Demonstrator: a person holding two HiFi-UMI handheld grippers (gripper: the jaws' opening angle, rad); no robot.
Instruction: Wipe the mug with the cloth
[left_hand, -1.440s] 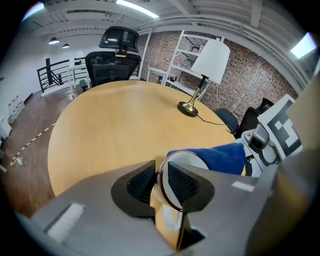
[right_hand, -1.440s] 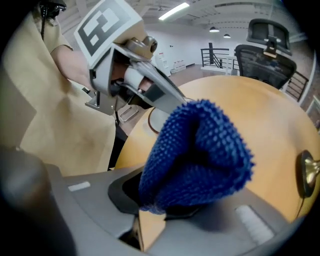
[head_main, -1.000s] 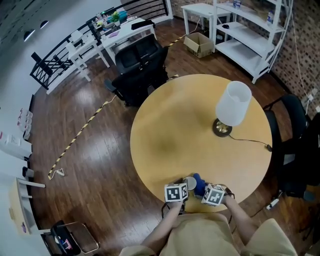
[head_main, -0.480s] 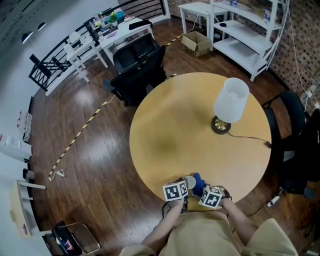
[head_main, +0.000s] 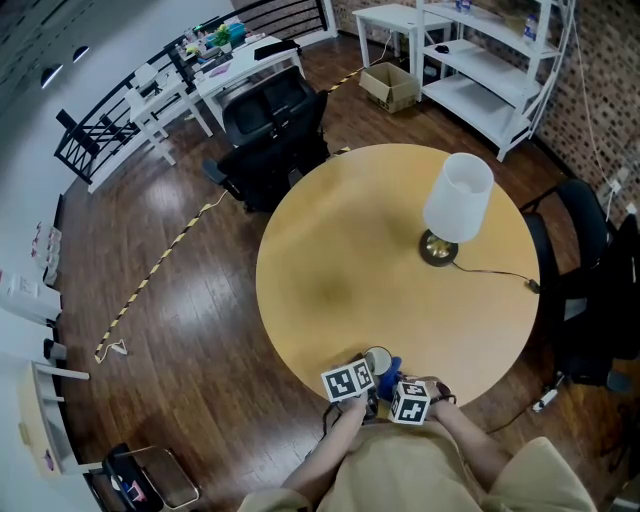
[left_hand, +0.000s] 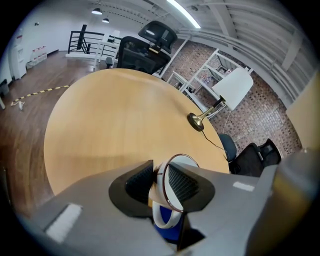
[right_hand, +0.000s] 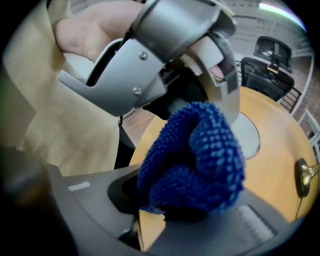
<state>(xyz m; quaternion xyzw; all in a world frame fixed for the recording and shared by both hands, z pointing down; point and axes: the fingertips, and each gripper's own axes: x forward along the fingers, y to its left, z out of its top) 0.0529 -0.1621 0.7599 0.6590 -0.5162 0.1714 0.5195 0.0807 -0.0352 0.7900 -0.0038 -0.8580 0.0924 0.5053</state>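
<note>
A white mug (head_main: 378, 358) with a dark rim is tilted just above the near edge of the round wooden table (head_main: 340, 260). My left gripper (head_main: 368, 368) is shut on its wall. In the left gripper view the pads (left_hand: 182, 182) pinch the rim of the mug (left_hand: 180, 161) from inside and outside, with its handle hanging below. My right gripper (head_main: 398, 380) is shut on a bunched blue cloth (head_main: 393, 367). In the right gripper view the cloth (right_hand: 200, 150) fills the jaws and presses against the mug (right_hand: 245, 135) under the left gripper.
A lamp (head_main: 455, 205) with a white shade stands at the table's far right, its cable (head_main: 500, 275) trailing to the right edge. Black office chairs stand behind the table (head_main: 275, 130) and at its right (head_main: 590, 290). White shelving (head_main: 500, 70) is at the back.
My right gripper has moved left with the cloth, closer against the mug. The left gripper holds the mug in nearly the same place.
</note>
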